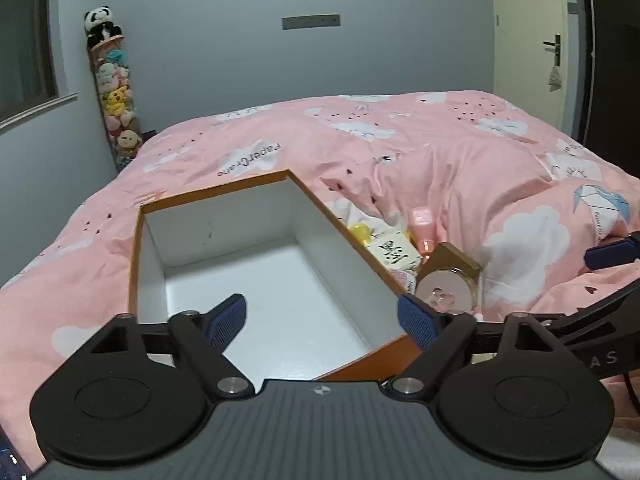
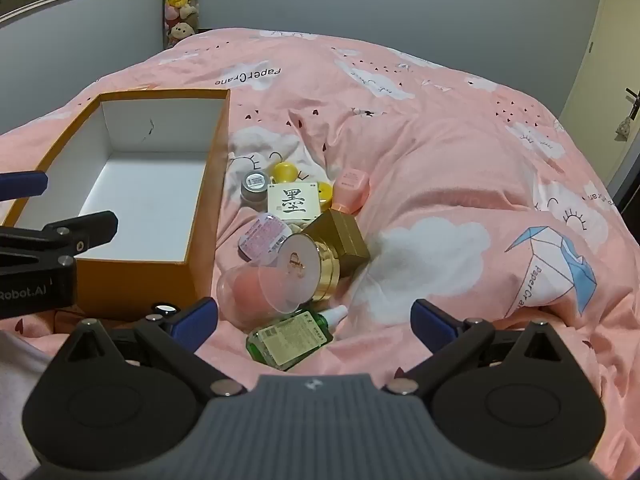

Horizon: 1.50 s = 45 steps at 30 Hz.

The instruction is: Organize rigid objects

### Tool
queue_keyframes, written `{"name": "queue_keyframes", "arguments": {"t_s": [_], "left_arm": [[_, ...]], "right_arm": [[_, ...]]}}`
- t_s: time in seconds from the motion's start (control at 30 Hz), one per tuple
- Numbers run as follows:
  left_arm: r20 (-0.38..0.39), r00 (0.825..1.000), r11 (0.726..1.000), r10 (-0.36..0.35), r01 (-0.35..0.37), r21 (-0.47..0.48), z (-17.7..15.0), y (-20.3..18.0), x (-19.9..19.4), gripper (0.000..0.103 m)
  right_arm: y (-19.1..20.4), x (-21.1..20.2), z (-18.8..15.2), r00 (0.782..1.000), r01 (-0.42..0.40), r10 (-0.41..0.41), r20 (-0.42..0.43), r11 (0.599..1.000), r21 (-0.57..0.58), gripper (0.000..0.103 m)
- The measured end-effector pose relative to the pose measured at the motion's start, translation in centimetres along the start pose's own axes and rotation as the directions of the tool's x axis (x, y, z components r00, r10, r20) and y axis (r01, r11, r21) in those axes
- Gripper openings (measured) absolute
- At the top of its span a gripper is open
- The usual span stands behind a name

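An open orange box [image 1: 356, 240] with a bare white inside lies on the pink bed; it also shows in the right wrist view [image 2: 204, 200]. My left gripper [image 1: 320, 316] is open and empty over the box's near end. A pile of small items lies right of the box: a green bottle [image 2: 288, 340], a gold jar [image 2: 316, 268], a gold box [image 2: 340, 236], a clear egg-shaped case [image 2: 256, 292], a cream box with black characters [image 2: 294, 202], a pink bottle [image 2: 350, 190] and yellow balls [image 2: 285, 172]. My right gripper [image 2: 316, 320] is open and empty just above the green bottle.
The pink cloud-print duvet [image 2: 460, 168] is rumpled, with a raised fold right of the pile. A column of plush toys [image 1: 116, 108] stands at the far wall. A door [image 1: 532, 40] is at the right. The left gripper's body [image 2: 36, 264] reaches in beside the box.
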<state>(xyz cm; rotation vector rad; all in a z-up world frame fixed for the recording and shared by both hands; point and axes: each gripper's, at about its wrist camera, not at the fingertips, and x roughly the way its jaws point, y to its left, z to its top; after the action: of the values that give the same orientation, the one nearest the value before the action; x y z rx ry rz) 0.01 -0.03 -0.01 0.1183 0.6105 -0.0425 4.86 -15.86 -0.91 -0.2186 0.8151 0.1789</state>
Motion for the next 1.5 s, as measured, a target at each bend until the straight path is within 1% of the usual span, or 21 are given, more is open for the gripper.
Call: {"name": "queue_keyframes", "arguments": {"t_s": [0.13, 0.17, 0.23, 0.3, 0.5, 0.53, 1.5], "left_arm": [[-0.006, 1.0, 1.0, 0.001, -0.001, 0.015, -0.1, -0.3, -0.1, 0.094], [-0.011, 1.0, 0.999, 0.0, 0.0, 0.041, 0.1, -0.8, -0.3, 0.094], [-0.017, 1.0, 0.999, 0.001, 0.0, 0.053, 0.2, -1.3, -0.1, 0.094], [-0.011, 1.0, 0.999, -0.017, 0.017, 0.042, 0.0, -0.6, -0.1, 0.094], [-0.019, 1.0, 0.999, -0.014, 0.015, 0.049, -0.2, -0.9, 0.3, 0.094], [-0.02, 1.0, 0.999, -0.014, 0.015, 0.05, -0.3, -0.9, 0.3, 0.094], [-0.036, 0.999, 0.998, -0.024, 0.026, 0.055, -0.4, -1.2, 0.7, 0.094]], "right_arm": [[0.3, 0.2, 0.0, 1.0, -0.007, 0.007, -0.007, 1.0, -0.007, 0.101], [0.4, 0.2, 0.0, 1.0, -0.011, 0.011, -0.006, 1.0, -0.008, 0.101], [0.3, 0.2, 0.0, 1.0, -0.016, 0.016, -0.005, 1.0, -0.009, 0.101], [0.4, 0.1, -0.1, 1.0, -0.001, 0.001, 0.0, 1.0, -0.014, 0.101], [-0.4, 0.2, 0.0, 1.0, -0.007, 0.007, -0.02, 1.0, 0.0, 0.101], [0.2, 0.4, -0.1, 1.0, 0.003, -0.003, -0.022, 1.0, -0.003, 0.101], [0.1, 0.7, -0.4, 1.0, 0.004, -0.004, -0.031, 1.0, 0.012, 0.101]]}}
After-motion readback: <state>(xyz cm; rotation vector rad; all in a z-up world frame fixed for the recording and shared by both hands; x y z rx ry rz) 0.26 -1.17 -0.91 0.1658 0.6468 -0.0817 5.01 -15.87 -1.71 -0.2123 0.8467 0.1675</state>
